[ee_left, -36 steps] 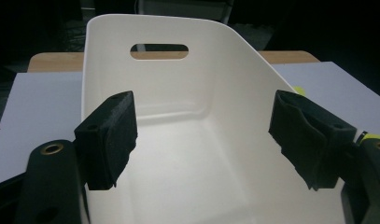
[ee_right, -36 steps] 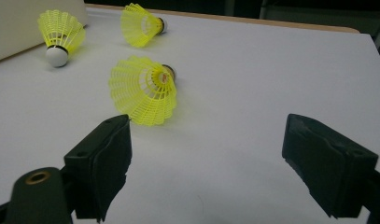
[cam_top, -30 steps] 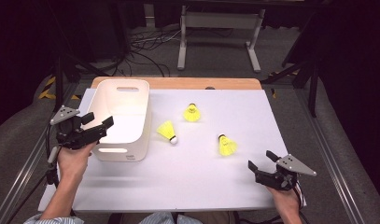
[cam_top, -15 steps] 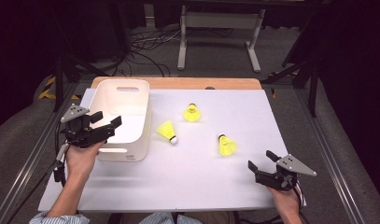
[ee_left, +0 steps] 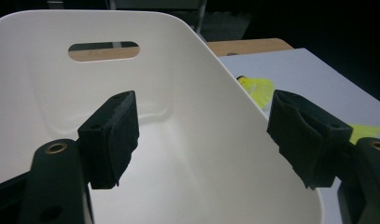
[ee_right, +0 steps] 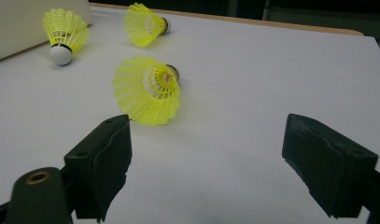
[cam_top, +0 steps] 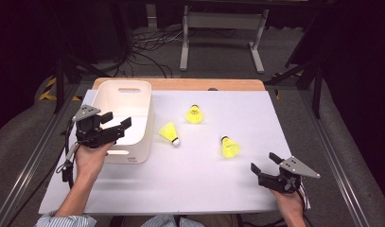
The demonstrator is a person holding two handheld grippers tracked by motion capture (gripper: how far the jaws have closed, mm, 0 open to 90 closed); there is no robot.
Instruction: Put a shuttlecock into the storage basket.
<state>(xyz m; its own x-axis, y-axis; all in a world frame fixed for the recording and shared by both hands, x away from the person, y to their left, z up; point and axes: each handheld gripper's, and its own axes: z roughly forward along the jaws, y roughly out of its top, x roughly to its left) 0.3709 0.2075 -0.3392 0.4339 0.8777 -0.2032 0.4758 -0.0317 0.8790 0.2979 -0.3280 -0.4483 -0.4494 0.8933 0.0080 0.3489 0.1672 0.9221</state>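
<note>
1. You are holding the right gripper (cam_top: 265, 161) low at the lower right of the high view, its black jaws spread wide apart with nothing between them, hovering just above the white table sheet (cam_top: 204, 189).
2. Just ahead of those jaws, in the right gripper view, the nearest yellow feathered shuttlecock (ee_right: 148, 91) is lying on its side, skirt toward you and dark cork tip pointing away; in the high view it is sitting right of centre (cam_top: 230, 147). It is looking like your next pick.
3. You are carrying the left gripper (cam_top: 117, 122) at the left of the high view, over the near right edge of the white plastic bin with slot handles (cam_top: 126, 92); its jaws are also standing apart and holding nothing.
4. In the left gripper view you are looking down into the bin (ee_left: 187, 154), and its floor is appearing bare as far as it shows, so I judge no shuttlecock is in yet and all three are left to do.
5. The second yellow shuttlecock (cam_top: 170, 133), with a white tip, is lying just beside the bin's right wall.
6. The third yellow shuttlecock (cam_top: 194, 114) is resting farther back, near the middle of the sheet, apart from the others.
</note>
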